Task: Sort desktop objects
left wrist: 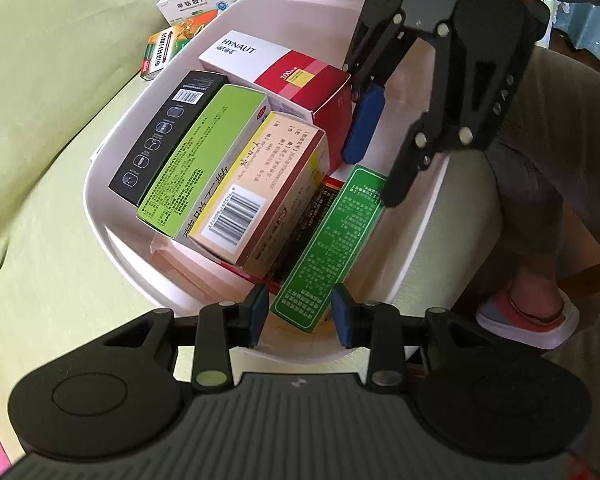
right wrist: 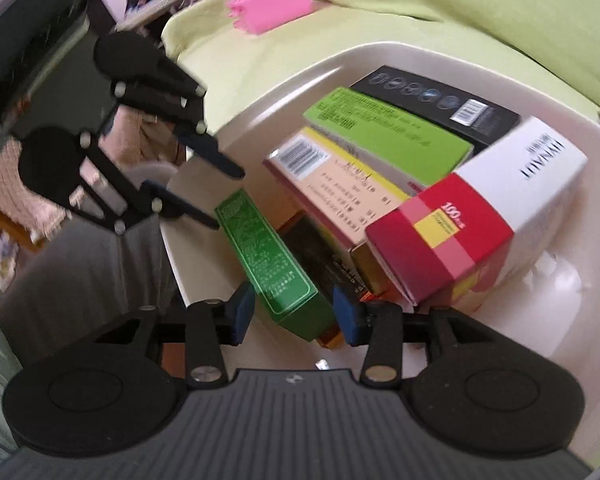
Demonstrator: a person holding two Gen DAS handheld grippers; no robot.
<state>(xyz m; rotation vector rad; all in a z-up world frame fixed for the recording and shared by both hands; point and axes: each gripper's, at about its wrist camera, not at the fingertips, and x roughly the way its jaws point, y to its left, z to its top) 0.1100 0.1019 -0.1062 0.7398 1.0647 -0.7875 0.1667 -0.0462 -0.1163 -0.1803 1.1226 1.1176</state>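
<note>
A white bin [left wrist: 100, 152] [right wrist: 300, 64] on a lime-green cloth holds several boxes: a black one [left wrist: 168, 136], a lime one [left wrist: 204, 160], a cream one [left wrist: 260, 184] and a red-and-white HYNAUT box [left wrist: 276, 68] [right wrist: 480, 220]. A dark green box [left wrist: 328, 248] [right wrist: 276, 264] leans against the bin's right side, over a dark box [left wrist: 300, 232]. My left gripper [left wrist: 300, 316] [right wrist: 228, 199] is open, its pads on either side of the green box's near end. My right gripper [right wrist: 294, 320] [left wrist: 374, 178] is open astride the opposite end.
Two small medicine boxes [left wrist: 196, 0] [left wrist: 168, 48] lie on the cloth beyond the bin. A pink object [right wrist: 272, 4] sits farther back on the cloth. A person's leg and slipper [left wrist: 528, 312] are beside the table edge on the right. The right wrist view is motion-blurred.
</note>
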